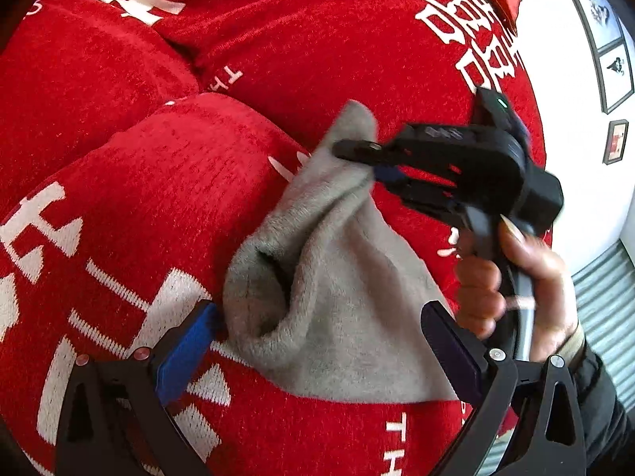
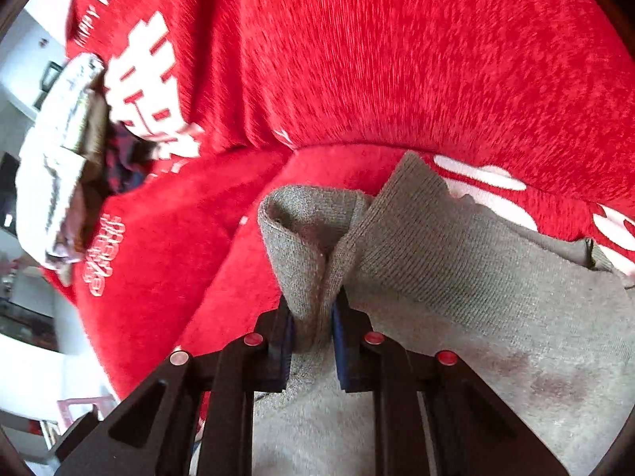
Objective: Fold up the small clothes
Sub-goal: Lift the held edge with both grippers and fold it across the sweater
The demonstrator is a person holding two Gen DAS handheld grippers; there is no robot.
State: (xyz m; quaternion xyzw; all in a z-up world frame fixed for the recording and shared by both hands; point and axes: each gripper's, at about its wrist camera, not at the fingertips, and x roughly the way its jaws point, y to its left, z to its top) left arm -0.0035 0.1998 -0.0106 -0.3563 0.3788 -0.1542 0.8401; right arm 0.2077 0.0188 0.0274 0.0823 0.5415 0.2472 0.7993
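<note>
Two black grippers work one small grey fleece garment (image 1: 333, 277) lying on a red chenille sofa cover with white lettering (image 1: 166, 182). The right gripper (image 2: 311, 333), held in a bare hand (image 1: 516, 293) above the garment, pinches a gathered fold at its far end; the left gripper (image 1: 317, 341) sits spread wide astride its near edge. Only the right wrist view shows the ribbed weave and faint stains. Framed pictures (image 1: 607, 47) hang on the white wall beyond the sofa.

red sofa cushions (image 1: 131, 182) w/ white lettering, grey garment (image 1: 341, 317) lying on seat
</note>
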